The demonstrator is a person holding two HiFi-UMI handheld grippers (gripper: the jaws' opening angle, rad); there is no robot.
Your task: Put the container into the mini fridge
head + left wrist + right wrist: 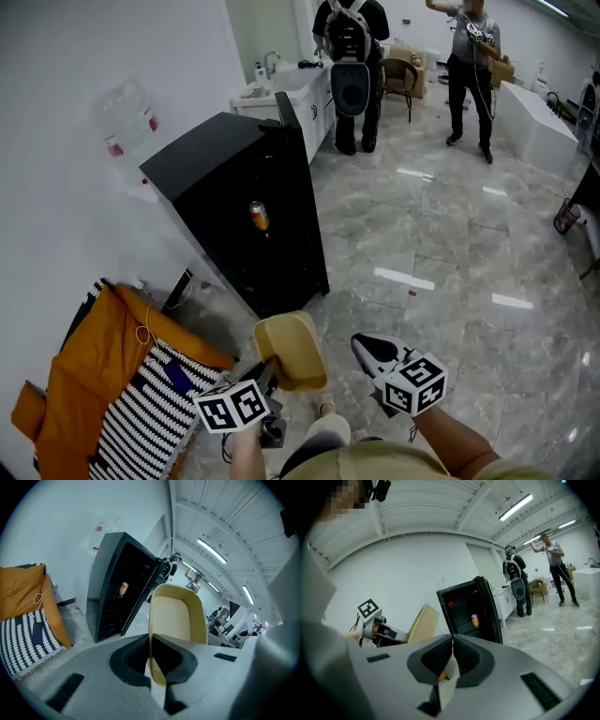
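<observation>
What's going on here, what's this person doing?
A person holds a gripper in each hand. The left gripper is shut on the rim of a yellow container, held up in front of the black fridge, which stands open with a can inside. The container is not in it yet. The right gripper is shut and empty.

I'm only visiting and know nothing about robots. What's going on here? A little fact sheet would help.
Held item: yellowish container, its rim clamped in the left gripper
Right gripper: jaws together, nothing held
Mini fridge: black, door open, a can inside
Container and fridge: apart, container not in yet
At left: orange cloth beside striped fabric
Background: two people standing
</observation>
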